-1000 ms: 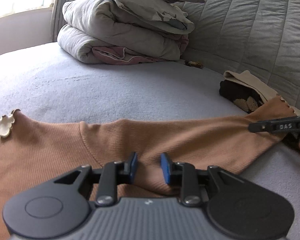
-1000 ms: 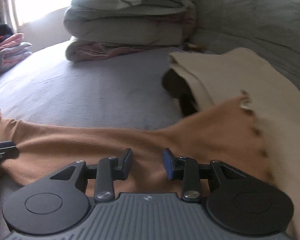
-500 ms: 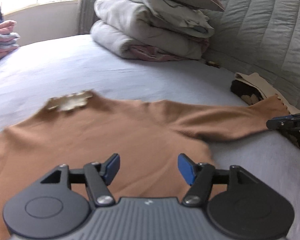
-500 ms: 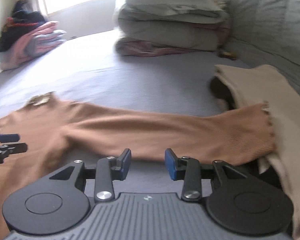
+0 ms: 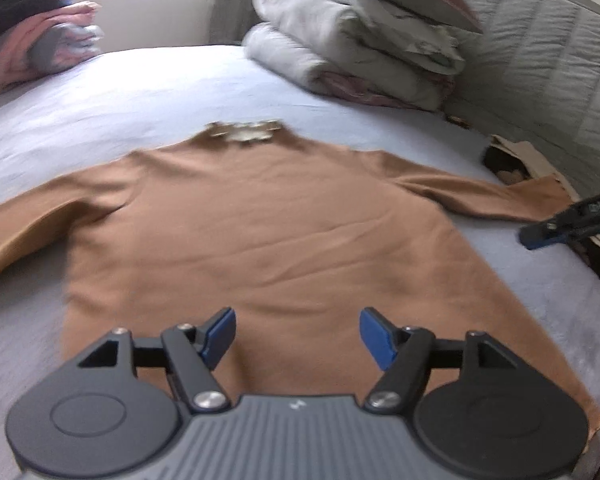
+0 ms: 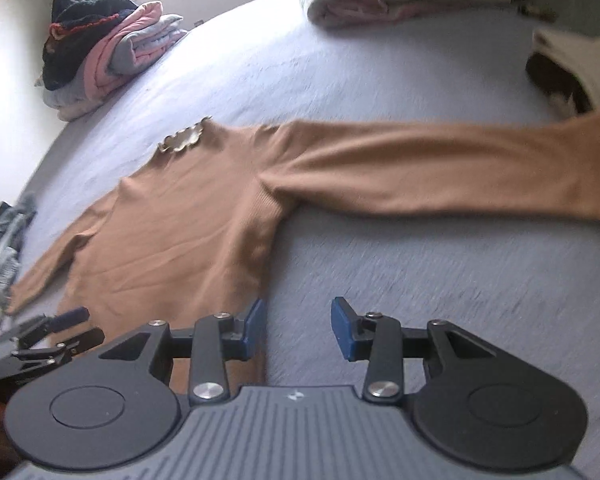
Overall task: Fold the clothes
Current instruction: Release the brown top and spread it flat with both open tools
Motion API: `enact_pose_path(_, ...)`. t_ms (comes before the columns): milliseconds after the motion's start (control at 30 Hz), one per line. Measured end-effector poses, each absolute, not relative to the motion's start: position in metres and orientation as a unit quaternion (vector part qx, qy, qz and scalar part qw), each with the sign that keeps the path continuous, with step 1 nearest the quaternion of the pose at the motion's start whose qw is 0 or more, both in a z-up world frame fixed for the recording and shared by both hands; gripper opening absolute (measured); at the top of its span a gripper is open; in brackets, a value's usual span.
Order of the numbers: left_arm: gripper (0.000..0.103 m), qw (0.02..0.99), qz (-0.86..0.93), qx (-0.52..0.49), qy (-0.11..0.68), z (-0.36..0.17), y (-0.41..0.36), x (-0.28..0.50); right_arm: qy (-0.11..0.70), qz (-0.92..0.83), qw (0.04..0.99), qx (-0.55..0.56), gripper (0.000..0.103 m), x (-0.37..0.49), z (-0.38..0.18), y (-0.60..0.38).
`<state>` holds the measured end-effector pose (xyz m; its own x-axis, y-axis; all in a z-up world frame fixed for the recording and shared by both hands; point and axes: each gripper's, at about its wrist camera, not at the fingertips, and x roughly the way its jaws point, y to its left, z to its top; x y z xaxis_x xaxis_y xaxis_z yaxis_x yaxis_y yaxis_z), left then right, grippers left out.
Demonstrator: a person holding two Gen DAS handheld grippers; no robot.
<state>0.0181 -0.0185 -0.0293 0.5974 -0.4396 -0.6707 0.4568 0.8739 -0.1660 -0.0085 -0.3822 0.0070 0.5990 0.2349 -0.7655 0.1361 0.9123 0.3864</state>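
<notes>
The brown sweater (image 5: pixel 284 216) lies flat on the bed (image 5: pixel 148 92), collar away from both grippers, both sleeves stretched out sideways. It looks spread and ready, so the step in hand is probably the first fold. To do it well, take one sleeve near the cuff and carry it across the body in a straight line, keeping the cloth low so the body does not drag or wrinkle, and hold the hem side steady with the other gripper.

The left gripper (image 5: pixel 296 334) hovers over the lower middle of the sweater, jaws opening and wide, nothing between them. The right gripper (image 6: pixel 298 328) hangs just beside the sweater's side edge, over bare bed, jaws partly apart and empty; the long sleeve (image 6: pixel 440 168) runs across ahead of it.
</notes>
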Motion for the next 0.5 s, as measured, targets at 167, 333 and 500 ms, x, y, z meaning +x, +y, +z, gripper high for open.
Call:
enact_pose_path(167,0.070,0.908,-0.188,0.024,0.374,-0.017,0.021,0.009,0.464,0.024,0.849,0.251,0.041,-0.012,0.002,-0.380)
enact_pose_path(333,0.066,0.903,-0.153,-0.043,0.400,-0.021,0.063,0.009,0.461,0.030,0.837,0.292,0.039,-0.029,-0.011,-0.379)
enact_pose_path(500,0.054,0.892,-0.145,-0.095,0.417,-0.037,0.079,0.008,0.450,0.036,0.817,0.358,0.036,-0.049,-0.034,-0.390)
